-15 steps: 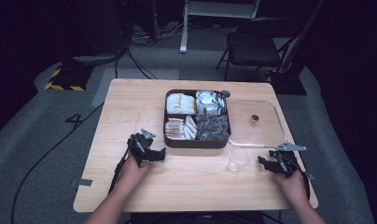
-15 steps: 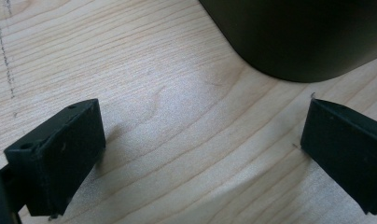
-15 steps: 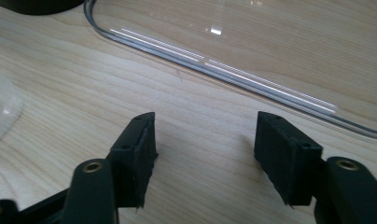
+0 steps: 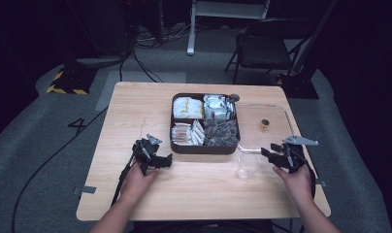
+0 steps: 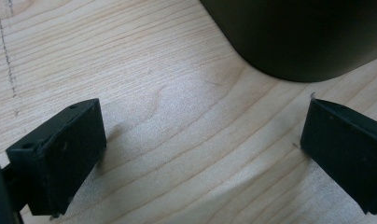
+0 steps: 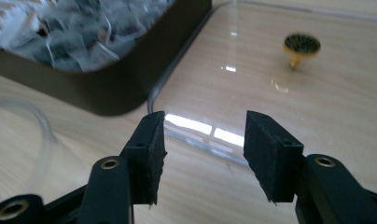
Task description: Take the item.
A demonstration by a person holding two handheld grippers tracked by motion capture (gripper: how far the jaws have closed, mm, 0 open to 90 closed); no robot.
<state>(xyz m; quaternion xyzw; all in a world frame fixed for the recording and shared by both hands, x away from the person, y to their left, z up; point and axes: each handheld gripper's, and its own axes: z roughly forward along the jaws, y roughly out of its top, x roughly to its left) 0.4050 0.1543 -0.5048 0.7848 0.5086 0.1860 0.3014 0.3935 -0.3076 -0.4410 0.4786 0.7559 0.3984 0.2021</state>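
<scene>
High view. A wooden table [image 4: 136,104] carries a dark four-compartment tray [image 4: 204,147] of wrapped packets at its centre. A clear flat lid [image 4: 276,114] with a small gold knob [image 4: 265,123] lies just right of the tray, and a clear glass cup [image 4: 248,165] stands near the tray's front right corner. The left gripper [image 4: 161,160], held in the left hand [image 4: 136,182], rests low over the table just beside the tray's front left corner, jaws parted and pointing right, holding nothing. The right gripper [image 4: 267,153], held in the right hand [image 4: 296,180], sits just right of the cup, jaws pointing left toward it; both forearms enter from the bottom edge.

Left gripper view. The left gripper [image 5: 200,154] has its jaws spread wide over bare wood, nothing between them; the tray's dark rounded corner [image 5: 298,42] lies just ahead, untouched.

Right gripper view. The right gripper [image 6: 203,147] has its jaws moderately apart and empty, poised just above the lid's near edge [image 6: 196,135]. The knob [image 6: 302,47] stands farther off; the tray [image 6: 107,93] and its packets lie at upper left; the cup's rim [image 6: 42,126] shows blurred at left.
</scene>
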